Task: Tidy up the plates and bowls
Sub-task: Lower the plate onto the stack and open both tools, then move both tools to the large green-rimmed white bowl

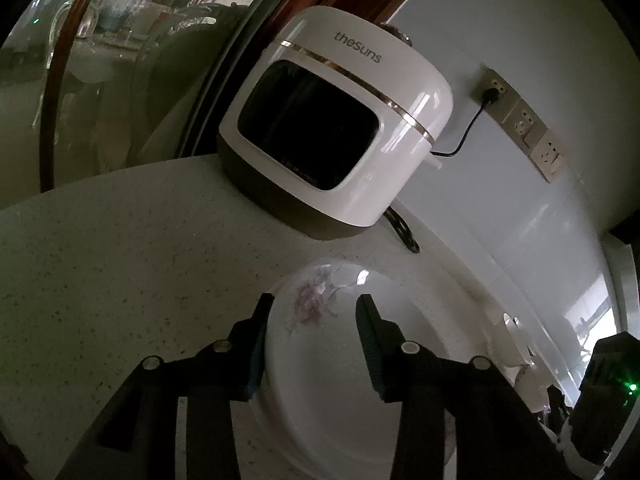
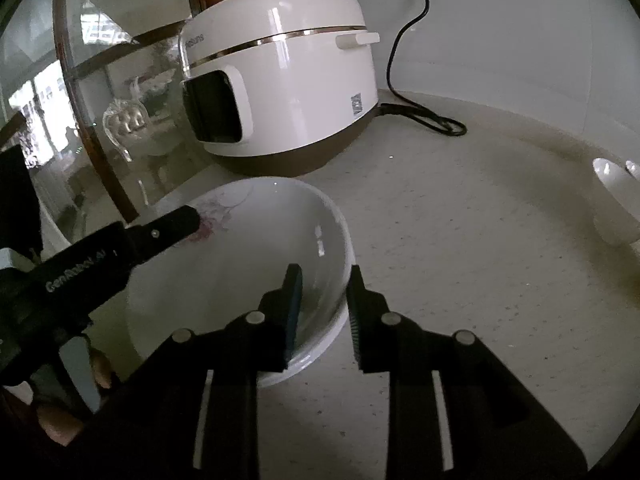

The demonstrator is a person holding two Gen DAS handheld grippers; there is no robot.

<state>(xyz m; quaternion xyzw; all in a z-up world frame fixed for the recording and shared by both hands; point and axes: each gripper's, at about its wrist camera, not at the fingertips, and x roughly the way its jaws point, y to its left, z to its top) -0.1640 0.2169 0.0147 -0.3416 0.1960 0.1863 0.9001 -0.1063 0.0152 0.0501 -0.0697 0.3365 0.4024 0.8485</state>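
Both pads of the right gripper (image 2: 322, 312) straddle the near right rim of the white bowl (image 2: 248, 264), one pad inside the wall and one outside; a thin gap shows on each side, so the jaws stand parted around the rim and do not pinch it. Across the bowl, the left gripper (image 1: 314, 344) also stands spread, its pads flanking the bowl's left rim with the floral mark between them; in the right wrist view one of its fingers (image 2: 172, 226) lies over the far left rim, and whether it touches cannot be told. Resting upright on the speckled countertop (image 2: 460, 260), the bowl sits just in front of the white cooker (image 2: 288, 92), with a glass panel (image 2: 108, 100) at the far left and a small white cup (image 2: 616, 208) well apart to the right. Judged from this, the bowl has been set down and the step in hand is release. To do it well, each gripper should widen until both pads clear the wall, then back out along its own axis without lifting, so that neither pad drags the rim or tips the bowl toward the cooker.
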